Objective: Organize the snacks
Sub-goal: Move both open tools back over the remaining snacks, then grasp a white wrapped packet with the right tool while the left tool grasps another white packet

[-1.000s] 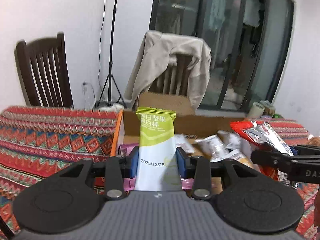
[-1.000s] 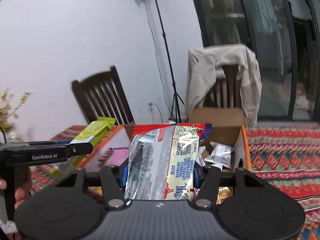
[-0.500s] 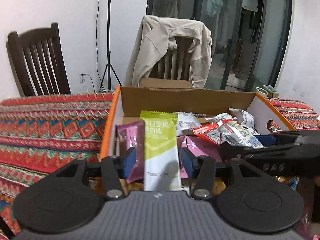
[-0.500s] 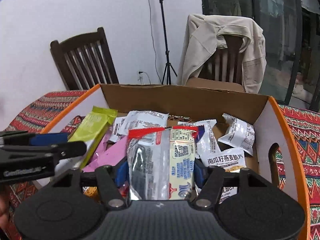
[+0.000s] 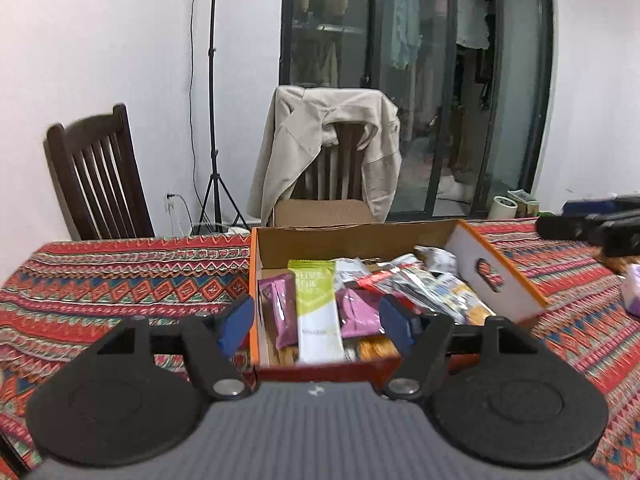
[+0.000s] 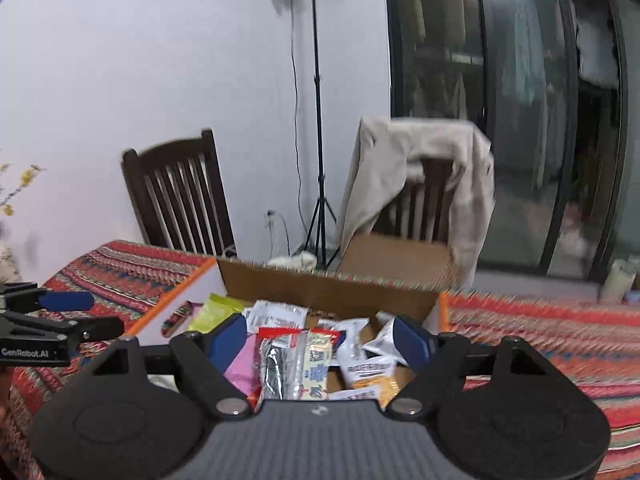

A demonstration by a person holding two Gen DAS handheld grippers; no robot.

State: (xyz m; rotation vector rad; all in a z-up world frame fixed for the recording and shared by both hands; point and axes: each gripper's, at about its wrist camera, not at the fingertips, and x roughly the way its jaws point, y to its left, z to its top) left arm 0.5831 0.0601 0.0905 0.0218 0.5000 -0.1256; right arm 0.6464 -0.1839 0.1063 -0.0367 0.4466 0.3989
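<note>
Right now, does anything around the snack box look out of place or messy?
One thing: a pale purple packet lies on the tablecloth right of the cardboard box, outside it. Inside, the snacks are heaped loosely, the green bar on top. Nothing looks spilled or torn.

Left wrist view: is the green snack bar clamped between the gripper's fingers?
No: the left gripper is open, its blue pads well clear of the green snack bar, which lies in the cardboard box.
</note>
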